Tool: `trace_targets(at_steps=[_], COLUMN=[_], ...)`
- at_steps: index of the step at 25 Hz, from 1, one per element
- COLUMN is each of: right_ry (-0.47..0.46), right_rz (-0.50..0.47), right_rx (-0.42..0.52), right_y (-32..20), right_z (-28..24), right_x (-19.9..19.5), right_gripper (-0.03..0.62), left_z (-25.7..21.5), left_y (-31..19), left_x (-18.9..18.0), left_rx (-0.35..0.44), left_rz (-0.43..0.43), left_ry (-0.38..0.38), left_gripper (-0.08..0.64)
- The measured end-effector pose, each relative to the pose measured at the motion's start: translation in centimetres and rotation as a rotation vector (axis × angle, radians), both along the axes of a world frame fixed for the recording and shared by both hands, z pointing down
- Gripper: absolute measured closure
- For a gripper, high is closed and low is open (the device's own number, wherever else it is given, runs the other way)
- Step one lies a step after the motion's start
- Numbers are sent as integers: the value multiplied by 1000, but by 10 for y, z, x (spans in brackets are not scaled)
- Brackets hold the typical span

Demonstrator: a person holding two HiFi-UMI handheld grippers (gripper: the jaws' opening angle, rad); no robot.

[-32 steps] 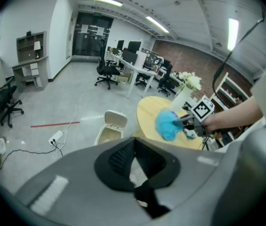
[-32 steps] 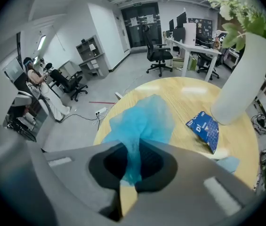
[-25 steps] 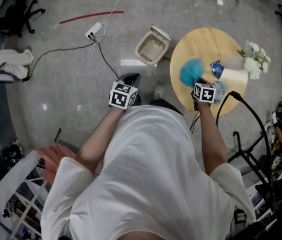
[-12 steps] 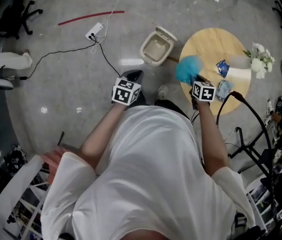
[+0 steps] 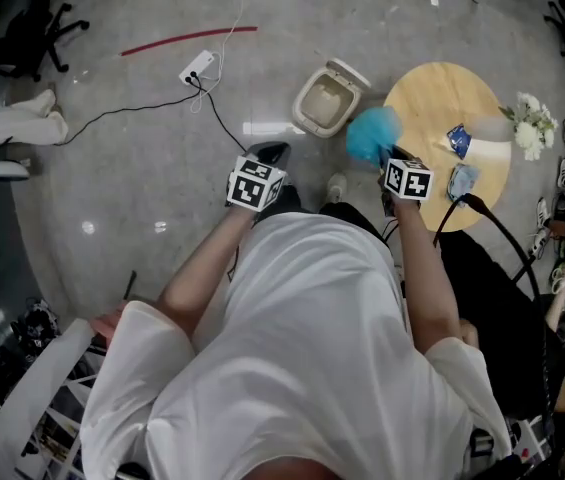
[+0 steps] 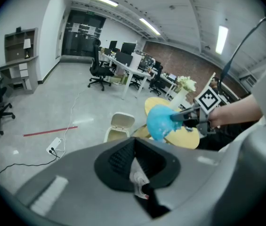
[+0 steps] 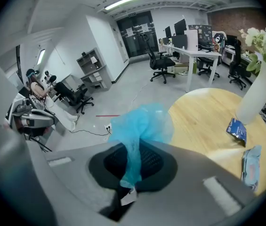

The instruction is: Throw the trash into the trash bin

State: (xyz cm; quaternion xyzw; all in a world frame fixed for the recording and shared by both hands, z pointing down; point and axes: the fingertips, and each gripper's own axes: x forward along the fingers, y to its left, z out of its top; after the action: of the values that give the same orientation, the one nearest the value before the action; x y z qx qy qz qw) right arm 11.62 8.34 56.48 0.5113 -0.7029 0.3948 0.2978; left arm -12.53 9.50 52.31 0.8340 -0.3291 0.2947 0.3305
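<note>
Blue gauzy trash [image 5: 372, 133] hangs from your right gripper [image 6: 174, 118], and the jaws are clamped tight on a twisted tail of it. In the right gripper view that tail runs down between the dark pads, while the puffed part balloons out past the tips.

Seen from your head, the wad is in the air over the near left edge of the round wooden table [image 5: 432, 93], in the gap between the table and the trash bin [image 5: 328, 98]. The bin stands on the floor [image 5: 112, 178] at about 10 o'clock from the wad. Its lid is tipped back and its mouth is open. The wad is not over that mouth.

Your left gripper [image 5: 264, 155] sits at about 7 o'clock from the bin, well apart from the right one. Its jaws are together with nothing held between them.

On the table, a blue packet [image 5: 459, 140] lies at 3 o'clock from the wad. A white vase [image 5: 492, 150] of pale flowers lies on its side just beyond the packet. A power strip [image 5: 195, 66] rests on the floor at 9 o'clock from the bin.
</note>
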Motion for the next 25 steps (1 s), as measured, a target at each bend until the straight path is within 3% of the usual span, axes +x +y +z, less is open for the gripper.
trace_targets(at_steps=[11,25], right_ry=[-8,-35], right_rz=[40,10], right_rx=[2,-42], right_y=[-13,-45], right_z=[2,38], right_x=[-43,-50], right_gripper=[580,580], left_z=[2,18], left_y=[-8,-38], left_x=[-37,-26], left_rx=[6,28], left_rz=[31,-43], left_ry=[13,-1], left_gripper=[555,555])
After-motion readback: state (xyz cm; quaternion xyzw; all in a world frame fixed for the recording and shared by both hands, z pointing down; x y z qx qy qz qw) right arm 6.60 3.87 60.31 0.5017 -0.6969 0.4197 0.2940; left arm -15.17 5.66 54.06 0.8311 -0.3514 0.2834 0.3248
